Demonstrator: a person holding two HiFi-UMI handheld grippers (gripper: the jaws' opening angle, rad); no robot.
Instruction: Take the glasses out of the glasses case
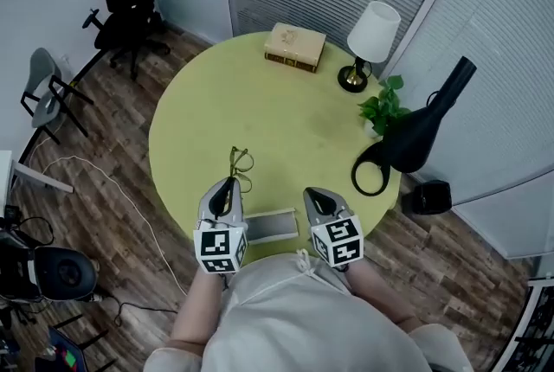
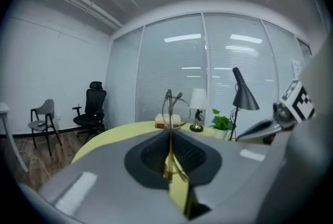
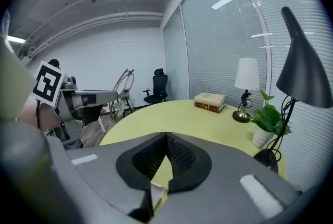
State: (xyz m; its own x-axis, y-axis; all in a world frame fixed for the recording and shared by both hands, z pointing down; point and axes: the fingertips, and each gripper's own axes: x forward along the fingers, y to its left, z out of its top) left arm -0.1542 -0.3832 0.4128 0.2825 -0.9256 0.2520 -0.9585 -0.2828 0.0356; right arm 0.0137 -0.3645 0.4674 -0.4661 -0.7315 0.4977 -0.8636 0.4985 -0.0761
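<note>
Gold wire-rimmed glasses (image 1: 240,163) hang over the yellow-green round table (image 1: 286,115), pinched by a temple arm in my left gripper (image 1: 229,183), which is shut on them. In the left gripper view the glasses (image 2: 172,107) stand upright just past the closed jaws of the left gripper (image 2: 169,133). The grey glasses case (image 1: 270,226) lies open and flat near the table's front edge, between the two grippers. My right gripper (image 1: 313,194) hovers right of the case, shut, with nothing between its tips (image 3: 165,137). A pale sliver of the case (image 3: 155,194) shows under it.
At the table's far side lie a tan book (image 1: 295,45), a white-shaded lamp (image 1: 372,38) and a potted plant (image 1: 385,109). A black desk lamp (image 1: 414,137) stands at the right rim. A black office chair (image 1: 126,3) and a grey chair (image 1: 46,95) stand on the wood floor to the left.
</note>
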